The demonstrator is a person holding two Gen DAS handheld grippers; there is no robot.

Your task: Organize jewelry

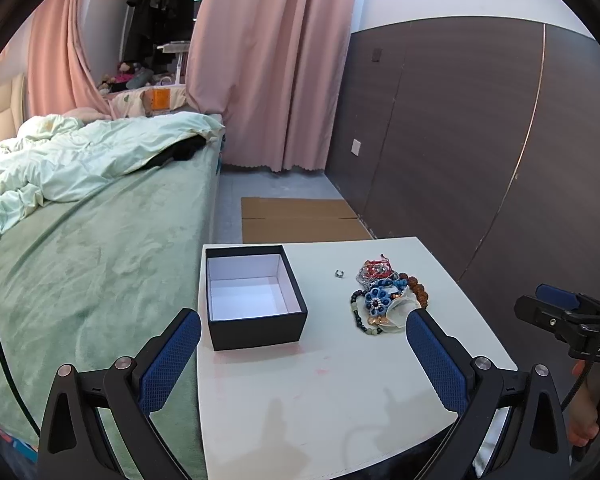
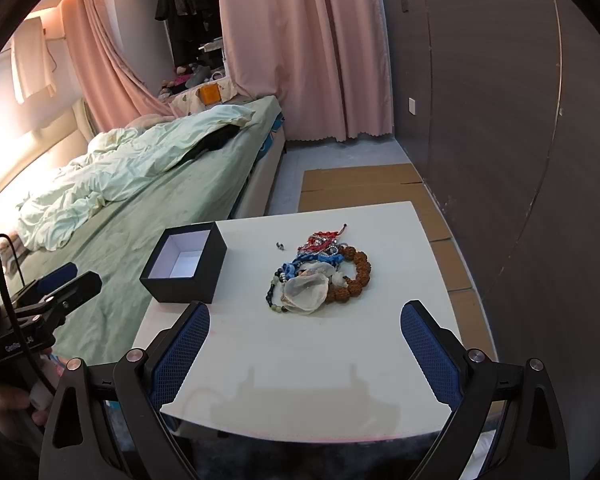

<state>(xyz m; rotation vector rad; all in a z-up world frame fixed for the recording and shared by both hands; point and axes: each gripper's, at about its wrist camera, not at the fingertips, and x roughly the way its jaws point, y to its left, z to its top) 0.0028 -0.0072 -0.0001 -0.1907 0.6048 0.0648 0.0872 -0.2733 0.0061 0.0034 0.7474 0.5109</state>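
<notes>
An open black box [image 1: 254, 300] with a white inside stands empty at the left of a small white table [image 1: 320, 400]; it also shows in the right wrist view [image 2: 184, 264]. A pile of jewelry [image 1: 388, 296] lies to its right: beaded bracelets, a blue flower piece, red cord, translucent petals [image 2: 316, 276]. A small silver ring [image 1: 339, 273] lies apart between box and pile [image 2: 280, 245]. My left gripper [image 1: 304, 344] is open and empty above the table's near side. My right gripper [image 2: 306, 336] is open and empty, just short of the pile.
A bed with green sheet [image 1: 80, 260] and rumpled duvet adjoins the table's left side. A dark wall panel [image 1: 480, 140] runs along the right. Flattened cardboard [image 1: 300, 220] lies on the floor beyond the table. Pink curtains [image 1: 276, 60] hang behind.
</notes>
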